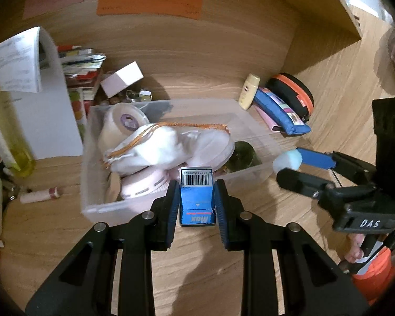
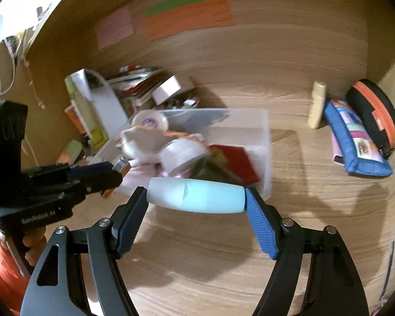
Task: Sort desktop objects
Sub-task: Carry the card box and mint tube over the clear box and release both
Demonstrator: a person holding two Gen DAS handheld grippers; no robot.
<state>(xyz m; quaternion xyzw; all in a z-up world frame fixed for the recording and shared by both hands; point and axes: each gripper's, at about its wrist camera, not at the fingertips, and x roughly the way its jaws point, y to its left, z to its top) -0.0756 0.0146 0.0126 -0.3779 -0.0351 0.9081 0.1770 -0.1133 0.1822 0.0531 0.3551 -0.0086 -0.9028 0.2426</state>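
My left gripper point(image 1: 196, 200) is shut on a small blue box point(image 1: 196, 197) with a barcode, held above the near wall of a clear plastic bin point(image 1: 100, 208). The bin holds a tape roll point(image 1: 129, 119), a white pouch with orange cord point(image 1: 158, 144) and pink items. My right gripper point(image 2: 196, 197) grips a pale blue bottle point(image 2: 197, 196) crosswise by its two ends, in front of the bin point(image 2: 266, 137). In the left wrist view the right gripper point(image 1: 289, 163) sits at the right with the bottle point(image 1: 287, 159) at its tips.
A blue pencil case point(image 1: 281, 110), a black and orange round case point(image 1: 295, 92) and a yellow bottle point(image 1: 248, 90) lie right of the bin. Books, a white box point(image 1: 122, 79) and papers crowd the back left. A small tube point(image 1: 39, 194) lies on the desk at left.
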